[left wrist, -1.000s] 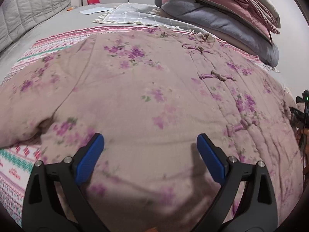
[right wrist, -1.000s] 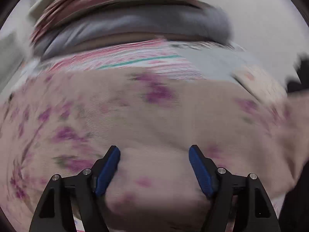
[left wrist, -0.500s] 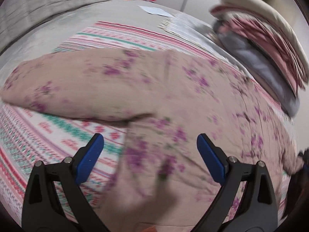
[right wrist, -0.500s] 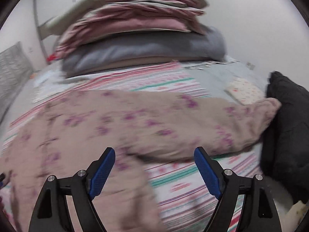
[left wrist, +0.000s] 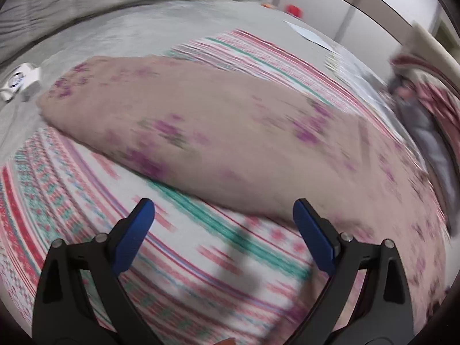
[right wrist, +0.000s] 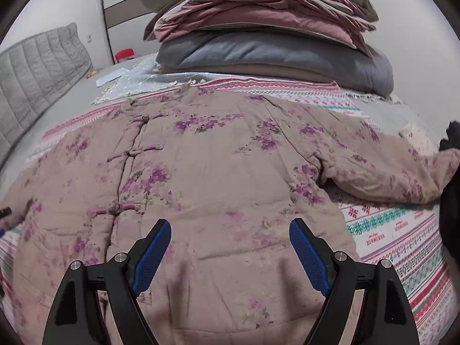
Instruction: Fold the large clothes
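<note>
The left gripper [left wrist: 223, 221] is hanging with its jaws spread wide and holding nothing over the striped blanket [left wrist: 86, 207], near the jacket's sleeve [left wrist: 178, 126]. The right gripper [right wrist: 230, 241], likewise spread and holding nothing, is hovering above the floral padded jacket [right wrist: 218, 166], which is lying flat with sleeves outstretched. Beyond it, folded bedding [right wrist: 273, 37] is sitting stacked.

The padded beige jacket with purple flowers [right wrist: 207, 172] covers most of the striped pink-and-green bedspread [right wrist: 396, 235], leaving bare cloth below its outstretched sleeve [left wrist: 161, 120]. Behind its collar a tall stack of folded grey and pink quilts [right wrist: 267, 31] blocks the way. A black bundle [right wrist: 450, 189] crowds the right edge beside the cuff.
</note>
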{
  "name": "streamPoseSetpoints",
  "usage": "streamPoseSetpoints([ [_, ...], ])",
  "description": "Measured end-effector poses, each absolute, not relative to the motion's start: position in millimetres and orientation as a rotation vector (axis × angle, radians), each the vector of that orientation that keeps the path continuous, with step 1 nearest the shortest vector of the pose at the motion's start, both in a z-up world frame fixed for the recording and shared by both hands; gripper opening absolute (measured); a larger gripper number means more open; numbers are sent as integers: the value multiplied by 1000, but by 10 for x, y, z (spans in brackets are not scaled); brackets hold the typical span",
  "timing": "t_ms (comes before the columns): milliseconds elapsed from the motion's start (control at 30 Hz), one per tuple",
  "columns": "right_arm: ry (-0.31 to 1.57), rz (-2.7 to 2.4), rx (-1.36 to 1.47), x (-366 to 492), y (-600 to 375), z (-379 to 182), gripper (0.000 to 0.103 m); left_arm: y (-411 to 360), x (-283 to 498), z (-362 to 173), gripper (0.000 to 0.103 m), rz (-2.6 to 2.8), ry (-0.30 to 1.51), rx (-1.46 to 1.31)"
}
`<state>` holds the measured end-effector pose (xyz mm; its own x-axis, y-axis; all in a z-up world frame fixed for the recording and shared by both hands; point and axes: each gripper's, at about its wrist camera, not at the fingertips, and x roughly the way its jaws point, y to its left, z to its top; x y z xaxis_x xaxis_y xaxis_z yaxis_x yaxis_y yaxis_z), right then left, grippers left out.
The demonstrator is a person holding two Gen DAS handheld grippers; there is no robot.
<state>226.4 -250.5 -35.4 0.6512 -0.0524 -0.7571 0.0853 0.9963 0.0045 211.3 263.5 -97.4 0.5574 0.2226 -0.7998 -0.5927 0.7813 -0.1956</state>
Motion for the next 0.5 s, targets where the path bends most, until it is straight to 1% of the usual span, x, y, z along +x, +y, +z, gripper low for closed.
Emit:
streamPoseSetpoints([
  [67,853,-70,31,2273,-2458,-358,86,2869,2095,-1057,97,569,834,-535],
  [200,856,-48,57,2311,-2439,-401,86,3393,1970,-1285,96,596,762,-756],
  [300,880,-54,54,2357,-2457,-492,86,3583,1906,-1283,95,587,662,-770],
  [367,899,-71,42,2389,-2469,-550,86,3740,1903,-1320,83,586,626,-797],
  [400,903,-75,42,2399,-2477,-565,86,3858,1882,-1343,79,583,594,-827],
  [433,908,-76,43,2412,-2483,-580,86,3929,1862,-1346,70,589,572,-845],
  [467,916,-76,47,2424,-2489,-593,86,3993,1850,-1340,50,600,558,-855],
  [500,918,-74,50,2431,-2497,-599,86,4078,1852,-1336,38,635,567,-864],
])
